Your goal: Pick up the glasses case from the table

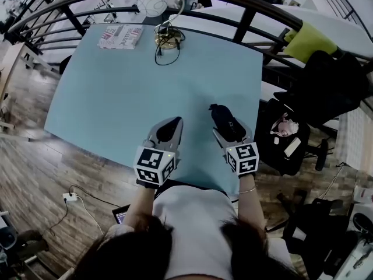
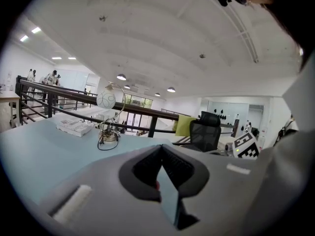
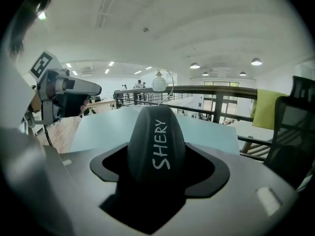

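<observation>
The right tool (image 1: 229, 130) is clamped on the black glasses case (image 3: 156, 144) over the near part of the light-blue desk (image 1: 116, 92), the left tool (image 1: 169, 127) beside it has its jaws together and empty, and a lamp (image 1: 155, 3) stands far ahead.

Ceiling lamps (image 2: 121, 76) far ahead of the left tool (image 2: 160, 149) give bright, even light with soft shadows. Fisheye bending and dark corners frame every view; the tool's near body blurs.

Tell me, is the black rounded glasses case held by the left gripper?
No, the black glasses case sits between the right gripper's jaws; the left gripper holds nothing.
</observation>
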Action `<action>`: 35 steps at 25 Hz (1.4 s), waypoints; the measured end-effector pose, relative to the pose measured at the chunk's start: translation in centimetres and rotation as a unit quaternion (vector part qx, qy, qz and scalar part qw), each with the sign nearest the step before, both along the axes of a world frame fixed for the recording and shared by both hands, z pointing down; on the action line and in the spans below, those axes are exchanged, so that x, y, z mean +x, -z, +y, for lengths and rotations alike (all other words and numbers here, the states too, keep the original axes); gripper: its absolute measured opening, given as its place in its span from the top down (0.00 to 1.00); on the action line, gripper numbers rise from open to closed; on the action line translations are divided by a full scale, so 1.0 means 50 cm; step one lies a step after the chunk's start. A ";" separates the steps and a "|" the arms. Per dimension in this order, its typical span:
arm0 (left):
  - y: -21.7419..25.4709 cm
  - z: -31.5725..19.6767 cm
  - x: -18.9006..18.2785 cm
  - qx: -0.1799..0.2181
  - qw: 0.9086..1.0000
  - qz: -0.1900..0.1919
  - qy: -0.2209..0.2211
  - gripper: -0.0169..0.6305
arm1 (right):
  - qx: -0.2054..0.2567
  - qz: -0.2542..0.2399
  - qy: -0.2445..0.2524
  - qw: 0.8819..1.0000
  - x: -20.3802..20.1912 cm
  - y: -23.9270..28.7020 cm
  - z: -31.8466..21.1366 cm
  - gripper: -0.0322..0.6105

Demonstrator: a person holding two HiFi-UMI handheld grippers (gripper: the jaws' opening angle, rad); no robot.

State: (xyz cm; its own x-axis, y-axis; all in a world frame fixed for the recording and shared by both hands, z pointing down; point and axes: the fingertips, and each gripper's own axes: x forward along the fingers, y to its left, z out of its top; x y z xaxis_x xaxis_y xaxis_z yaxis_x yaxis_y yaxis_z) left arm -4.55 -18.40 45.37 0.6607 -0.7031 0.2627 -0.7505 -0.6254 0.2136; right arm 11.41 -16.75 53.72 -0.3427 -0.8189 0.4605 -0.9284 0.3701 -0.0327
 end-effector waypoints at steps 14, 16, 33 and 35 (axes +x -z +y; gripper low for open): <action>0.047 0.022 0.011 0.029 1.000 0.003 0.008 0.89 | 0.102 -0.012 -0.006 0.995 0.030 0.172 0.034 0.42; 0.049 0.024 0.012 0.032 0.999 0.003 0.008 0.89 | 0.114 -0.014 -0.009 0.993 0.037 0.191 0.043 0.42; 0.045 -0.026 0.011 0.029 1.000 -0.005 0.008 0.89 | 0.165 -0.058 -0.046 0.983 0.093 0.267 0.046 0.42; 0.043 -0.033 0.006 0.027 1.000 -0.008 0.009 0.89 | 0.165 -0.060 -0.045 0.983 0.091 0.266 0.043 0.42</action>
State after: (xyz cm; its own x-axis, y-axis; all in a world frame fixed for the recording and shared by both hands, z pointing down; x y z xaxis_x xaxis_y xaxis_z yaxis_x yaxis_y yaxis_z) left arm -4.23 -20.03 43.23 0.6438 -0.7284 0.2344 -0.7649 -0.6218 0.1683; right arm 15.97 -14.60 40.44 -0.2969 -0.9466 0.1254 -0.9549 0.2948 -0.0353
